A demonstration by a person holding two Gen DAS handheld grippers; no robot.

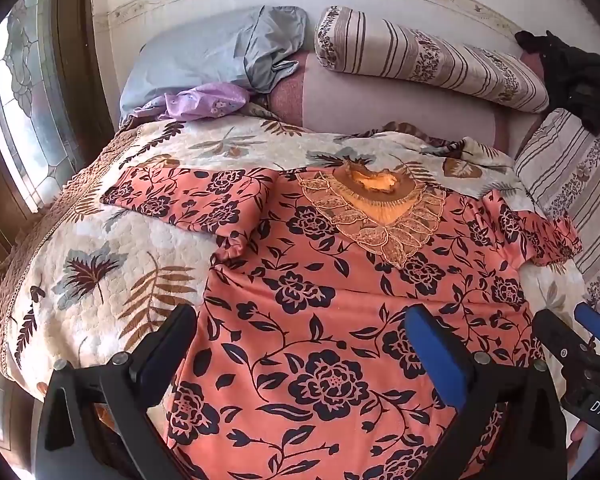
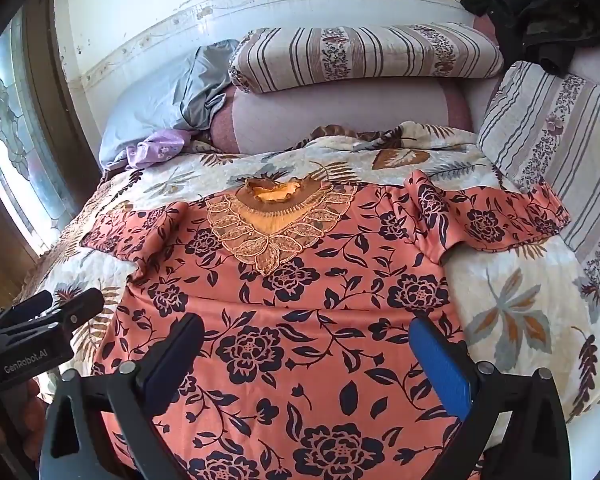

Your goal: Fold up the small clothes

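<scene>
A coral-orange dress (image 1: 332, 280) (image 2: 300, 304) with dark flower print and a gold lace collar (image 1: 374, 208) (image 2: 278, 220) lies spread flat on the bed, both short sleeves out to the sides. My left gripper (image 1: 304, 344) hovers open above its lower left part, nothing between the fingers. My right gripper (image 2: 308, 354) hovers open above its lower middle, also holding nothing. Each gripper shows at the edge of the other's view: the right gripper (image 1: 576, 332) and the left gripper (image 2: 66, 304).
A leaf-print quilt (image 1: 100, 260) (image 2: 520, 312) covers the bed. Striped pillows (image 1: 428, 56) (image 2: 360, 56), a blue-grey pillow (image 1: 204, 56), a purple cloth (image 1: 204, 100) and dark clothing (image 2: 540, 20) lie at the head. A window (image 1: 16, 100) stands at the left.
</scene>
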